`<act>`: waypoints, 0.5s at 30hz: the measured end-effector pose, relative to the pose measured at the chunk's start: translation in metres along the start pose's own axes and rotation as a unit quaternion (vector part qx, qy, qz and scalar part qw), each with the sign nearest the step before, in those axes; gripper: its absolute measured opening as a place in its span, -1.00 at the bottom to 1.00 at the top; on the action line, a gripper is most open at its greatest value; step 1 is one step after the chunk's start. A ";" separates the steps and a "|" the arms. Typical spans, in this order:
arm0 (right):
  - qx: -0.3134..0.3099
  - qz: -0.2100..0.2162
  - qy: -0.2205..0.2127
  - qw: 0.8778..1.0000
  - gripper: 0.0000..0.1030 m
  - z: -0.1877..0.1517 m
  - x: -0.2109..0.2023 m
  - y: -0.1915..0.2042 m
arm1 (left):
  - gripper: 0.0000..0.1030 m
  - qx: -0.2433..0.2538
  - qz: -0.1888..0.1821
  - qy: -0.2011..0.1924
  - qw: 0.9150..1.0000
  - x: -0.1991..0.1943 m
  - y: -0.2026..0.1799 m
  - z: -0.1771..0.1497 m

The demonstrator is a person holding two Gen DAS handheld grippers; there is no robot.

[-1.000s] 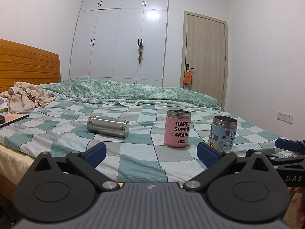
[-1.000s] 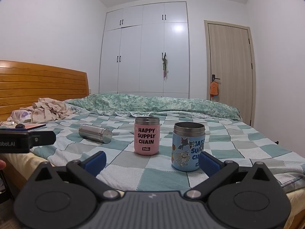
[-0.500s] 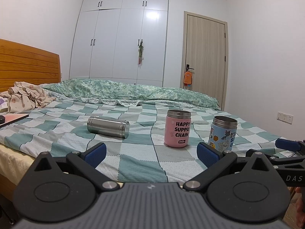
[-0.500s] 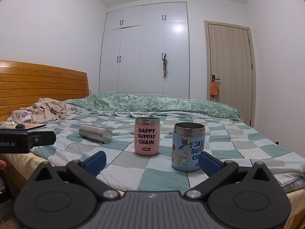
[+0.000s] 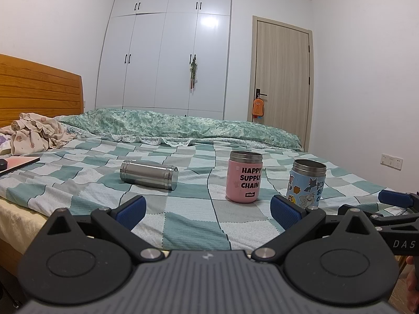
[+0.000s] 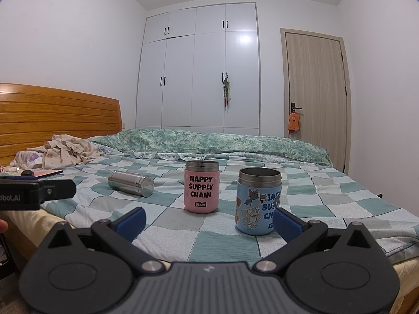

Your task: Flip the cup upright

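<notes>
A bare steel cup [image 5: 148, 174] lies on its side on the checked bedspread, left of centre; it also shows in the right wrist view [image 6: 131, 183]. A pink cup [image 5: 244, 180] marked "HAPPY SUPPLY CHAIN" and a blue cartoon cup [image 5: 307, 182] stand upright to its right, also in the right wrist view as the pink cup [image 6: 201, 187] and the blue cup [image 6: 258, 201]. My left gripper [image 5: 208, 210] is open and empty, short of the bed edge. My right gripper [image 6: 208, 221] is open and empty, its right finger beside the blue cup.
The bed [image 5: 183, 214] has a wooden headboard [image 5: 39, 89] at left, crumpled clothes [image 5: 36, 136] and a pink flat item [image 5: 18, 162] near it, a rolled green duvet [image 5: 183, 128] at the back. Wardrobe and door stand behind. Each gripper's body shows in the other's view.
</notes>
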State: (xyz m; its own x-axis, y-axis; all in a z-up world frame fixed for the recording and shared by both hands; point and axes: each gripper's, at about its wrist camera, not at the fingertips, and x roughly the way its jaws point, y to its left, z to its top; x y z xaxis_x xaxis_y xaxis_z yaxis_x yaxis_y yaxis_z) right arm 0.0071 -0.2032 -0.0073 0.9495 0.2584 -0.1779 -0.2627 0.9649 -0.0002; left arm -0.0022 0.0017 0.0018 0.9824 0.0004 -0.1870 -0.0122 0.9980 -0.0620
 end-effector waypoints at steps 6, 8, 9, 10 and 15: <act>0.000 0.000 0.000 1.000 1.00 0.000 0.000 0.000 | 1.00 0.000 0.000 0.000 1.000 0.001 -0.002 0.000; 0.000 0.000 0.000 1.000 1.00 0.000 0.000 0.000 | 1.00 0.000 0.000 0.000 1.000 0.001 -0.002 0.000; 0.000 0.000 0.000 1.000 1.00 0.000 0.000 0.000 | 1.00 0.000 0.000 -0.001 1.000 0.001 -0.002 0.000; 0.000 0.000 0.000 1.000 1.00 0.000 0.000 0.000 | 1.00 0.000 0.000 -0.001 1.000 0.001 -0.002 0.000; 0.000 0.000 0.000 1.000 1.00 0.000 0.000 0.000 | 1.00 0.000 0.000 -0.001 1.000 0.001 -0.002 0.000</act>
State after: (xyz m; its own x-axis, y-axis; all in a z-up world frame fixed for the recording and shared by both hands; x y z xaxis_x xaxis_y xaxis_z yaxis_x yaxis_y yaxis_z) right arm 0.0075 -0.2032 -0.0076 0.9495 0.2585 -0.1777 -0.2628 0.9649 -0.0002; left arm -0.0009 -0.0006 0.0014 0.9827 -0.0002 -0.1850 -0.0115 0.9980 -0.0621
